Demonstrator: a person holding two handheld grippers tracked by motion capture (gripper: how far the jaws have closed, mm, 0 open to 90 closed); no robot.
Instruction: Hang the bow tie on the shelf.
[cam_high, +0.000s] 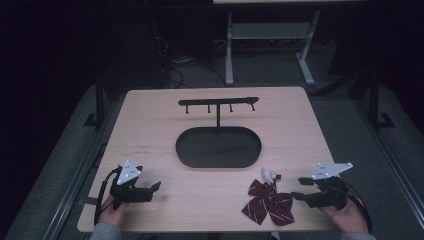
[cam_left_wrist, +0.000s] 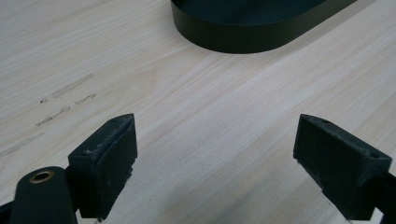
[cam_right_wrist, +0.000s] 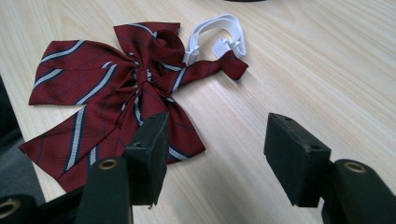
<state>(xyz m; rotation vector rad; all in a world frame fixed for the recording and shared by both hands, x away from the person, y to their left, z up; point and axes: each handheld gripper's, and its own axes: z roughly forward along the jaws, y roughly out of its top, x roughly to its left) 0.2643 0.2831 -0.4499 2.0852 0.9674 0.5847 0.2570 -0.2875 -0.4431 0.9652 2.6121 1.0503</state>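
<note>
A dark red bow tie (cam_high: 268, 202) with pale stripes lies flat near the table's front edge, right of centre, its white elastic strap (cam_high: 269, 173) looped at the far end. In the right gripper view the bow tie (cam_right_wrist: 116, 93) and the strap (cam_right_wrist: 215, 39) lie just beyond the jaws. My right gripper (cam_high: 300, 189) rests open right beside the bow, nothing between its jaws. My left gripper (cam_high: 156, 189) sits open at the front left over bare wood. A black oval tray (cam_high: 218, 146) with a hook stand (cam_high: 218, 103) is mid-table; the tray's rim (cam_left_wrist: 243, 39) shows ahead of the left jaws.
The wooden table (cam_high: 150, 130) has faint scuff marks (cam_left_wrist: 65, 100) left of the tray. Dark floor, cables and a grey desk frame (cam_high: 270, 45) lie beyond the far edge. A person's hands hold both grippers at the near edge.
</note>
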